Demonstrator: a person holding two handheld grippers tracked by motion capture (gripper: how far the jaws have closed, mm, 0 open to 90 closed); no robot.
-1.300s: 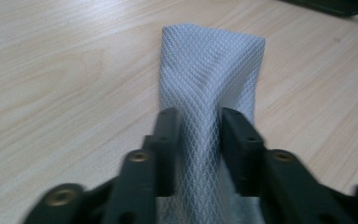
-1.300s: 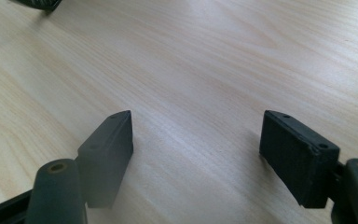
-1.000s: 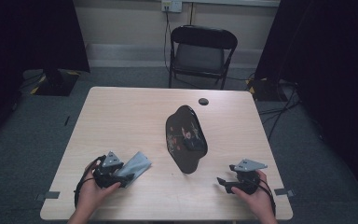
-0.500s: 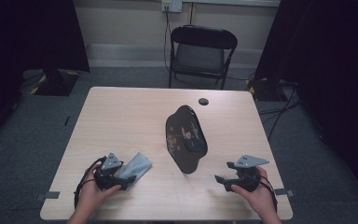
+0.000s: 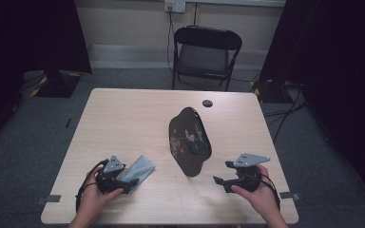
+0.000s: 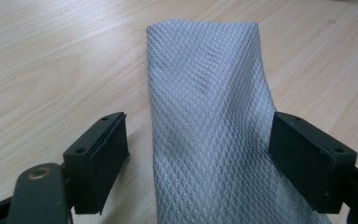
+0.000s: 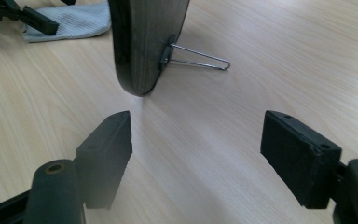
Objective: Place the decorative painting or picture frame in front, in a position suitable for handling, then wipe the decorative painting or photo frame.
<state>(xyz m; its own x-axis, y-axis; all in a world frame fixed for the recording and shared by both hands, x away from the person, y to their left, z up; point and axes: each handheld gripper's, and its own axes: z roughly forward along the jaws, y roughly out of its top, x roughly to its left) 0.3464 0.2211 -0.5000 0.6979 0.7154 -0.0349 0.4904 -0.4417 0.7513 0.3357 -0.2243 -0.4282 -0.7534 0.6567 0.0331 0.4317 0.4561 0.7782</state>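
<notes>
High view: the wooden counter (image 5: 138,118) carries a folded grey cloth (image 5: 139,170) near its front left and a dark oval plate (image 5: 189,141) with a floral pattern, propped upright near the centre. A small dark round object (image 5: 207,103) lies toward the far edge, and a black folding chair (image 5: 206,56) stands behind the counter. The left hand-held gripper (image 5: 132,182) rests at the near end of the cloth. The right hand-held gripper (image 5: 221,173) sits at the front right, just beside the lower end of the plate and apart from it. Left gripper view: the cloth (image 6: 209,116), with a diamond weave, lies flat on the counter (image 6: 51,60) between the jaws of the left hand-held gripper (image 6: 198,154). The jaws have just been opening and stand wide; the left pad is clear of the cloth, the right pad is at its edge. Right gripper view: the right hand-held gripper (image 7: 196,140) is open with bare counter (image 7: 284,60) between its jaws. Ahead stands the back of the plate (image 7: 142,42), supported by a wire stand (image 7: 200,58). The cloth (image 7: 70,21) and the left hand-held gripper (image 7: 42,23) appear at the upper left.
</notes>
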